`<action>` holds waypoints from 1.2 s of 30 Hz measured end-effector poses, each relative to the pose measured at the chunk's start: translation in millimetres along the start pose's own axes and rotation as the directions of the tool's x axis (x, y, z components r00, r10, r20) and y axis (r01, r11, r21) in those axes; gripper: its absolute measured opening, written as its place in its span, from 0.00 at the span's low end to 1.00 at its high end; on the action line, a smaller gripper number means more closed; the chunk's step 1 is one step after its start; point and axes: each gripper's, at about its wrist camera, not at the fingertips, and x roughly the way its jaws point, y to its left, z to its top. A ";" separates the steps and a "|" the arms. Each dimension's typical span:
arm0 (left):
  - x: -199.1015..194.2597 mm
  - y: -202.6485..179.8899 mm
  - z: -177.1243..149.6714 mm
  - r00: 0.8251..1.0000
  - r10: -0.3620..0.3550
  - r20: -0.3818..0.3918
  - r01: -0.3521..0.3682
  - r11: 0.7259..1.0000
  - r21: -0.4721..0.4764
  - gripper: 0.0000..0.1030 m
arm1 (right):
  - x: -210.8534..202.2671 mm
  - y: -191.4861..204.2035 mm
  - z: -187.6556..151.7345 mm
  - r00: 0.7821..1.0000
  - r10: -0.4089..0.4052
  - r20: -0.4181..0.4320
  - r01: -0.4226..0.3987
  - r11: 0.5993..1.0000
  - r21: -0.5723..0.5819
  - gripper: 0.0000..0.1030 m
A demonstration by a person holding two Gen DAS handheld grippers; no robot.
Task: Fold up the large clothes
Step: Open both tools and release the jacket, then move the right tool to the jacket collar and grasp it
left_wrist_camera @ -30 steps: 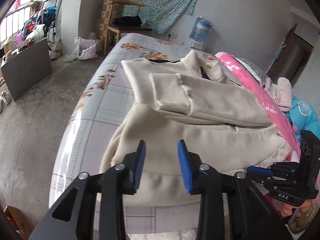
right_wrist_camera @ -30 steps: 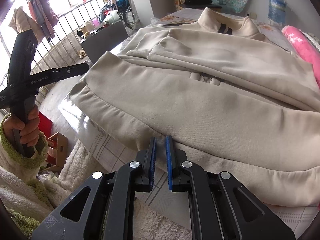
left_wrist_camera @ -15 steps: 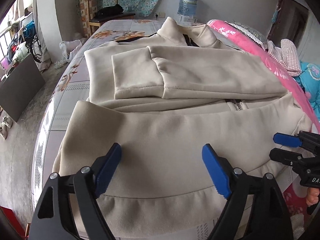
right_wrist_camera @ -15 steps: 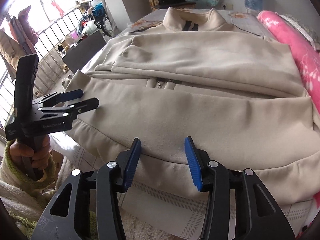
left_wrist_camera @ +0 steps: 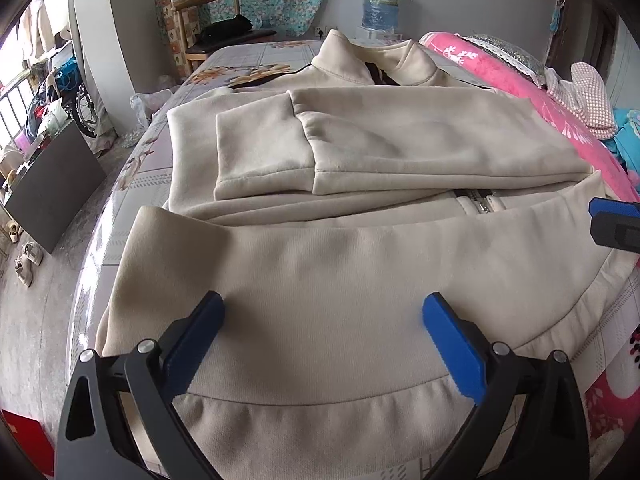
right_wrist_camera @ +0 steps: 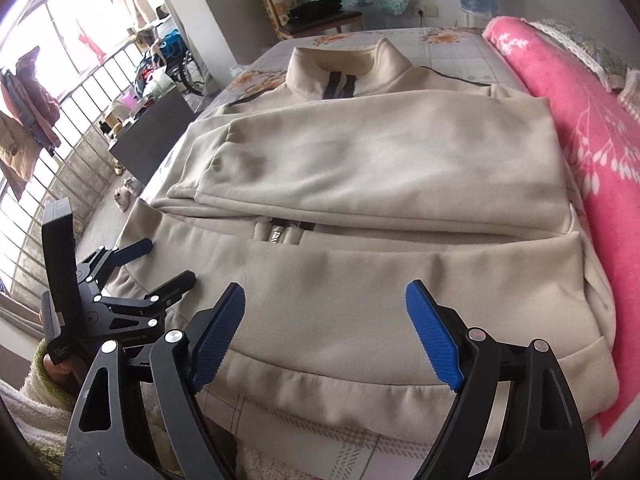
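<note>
A beige jacket lies flat on the bed, sleeves folded across, collar at twelve o'clock. Left tongs and right tongs, narrower a second ago, are both opening, empty, above the hem at six o'clock, likely before gripping.

Both wrist views sit low at the bed's foot edge, angled down, facing the far wall; both close over the beige jacket, shared ground
</note>
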 end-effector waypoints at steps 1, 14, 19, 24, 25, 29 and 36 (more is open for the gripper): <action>-0.2 -1.2 -0.4 1.000 0.002 0.000 -0.002 1.000 -0.001 0.95 | 0.0 -3.6 1.3 1.000 0.002 -0.002 -0.002 1.000 0.015 0.77; -24.1 9.4 30.3 0.999 -0.041 -0.009 0.041 0.999 0.016 0.95 | -23.0 -6.2 144.8 0.986 0.099 0.131 -0.089 0.993 -0.075 0.76; -44.4 15.2 86.4 0.994 -0.048 0.101 0.043 0.998 0.044 0.95 | 16.1 6.8 210.3 0.992 0.103 0.079 -0.090 0.984 -0.155 0.74; -5.2 7.9 146.2 0.995 -0.026 0.098 0.018 0.997 0.080 0.95 | 85.5 -1.6 264.6 0.994 0.102 -0.034 -0.105 0.991 -0.087 0.46; 7.4 5.9 155.7 0.996 -0.035 0.086 0.028 0.996 0.083 0.95 | 101.4 -4.4 273.7 0.993 0.095 -0.067 -0.099 0.993 -0.068 0.44; 60.5 -5.1 185.9 0.998 -0.056 0.033 0.053 0.994 0.095 0.94 | 161.8 -13.8 300.0 0.977 0.053 -0.205 -0.060 0.998 -0.028 0.30; 104.5 -18.1 198.6 0.996 -0.086 0.010 0.085 0.990 0.112 0.94 | 221.3 -12.5 316.1 0.918 0.009 -0.395 -0.029 0.999 -0.043 0.26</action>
